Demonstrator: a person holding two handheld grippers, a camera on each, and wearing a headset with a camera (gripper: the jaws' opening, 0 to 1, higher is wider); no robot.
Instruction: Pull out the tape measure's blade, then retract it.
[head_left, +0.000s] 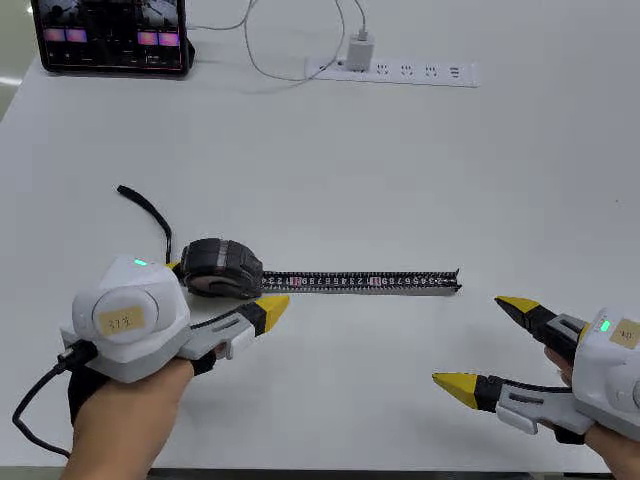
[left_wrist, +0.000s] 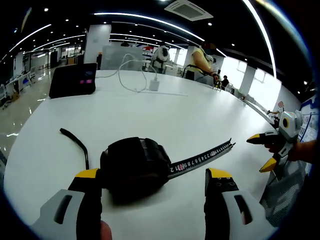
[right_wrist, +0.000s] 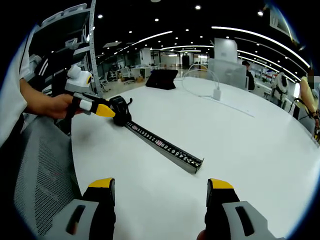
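Note:
A black tape measure (head_left: 220, 268) lies on the white table (head_left: 330, 180), its blade (head_left: 360, 282) drawn out to the right and lying flat, with the end hook (head_left: 458, 280) free. My left gripper (head_left: 222, 286) is open, its yellow-tipped jaws standing either side of the case (left_wrist: 135, 167), which sits nearer the left jaw. In the left gripper view the blade (left_wrist: 202, 159) runs off to the right. My right gripper (head_left: 487, 345) is open and holds nothing, a short way right of and nearer than the hook (right_wrist: 197, 165).
The case's black wrist strap (head_left: 145, 212) trails back-left. A tablet (head_left: 112, 35) stands at the far left, and a power strip (head_left: 400, 72) with a charger (head_left: 360, 50) and cable lies at the back. The table's front edge is close behind both hands.

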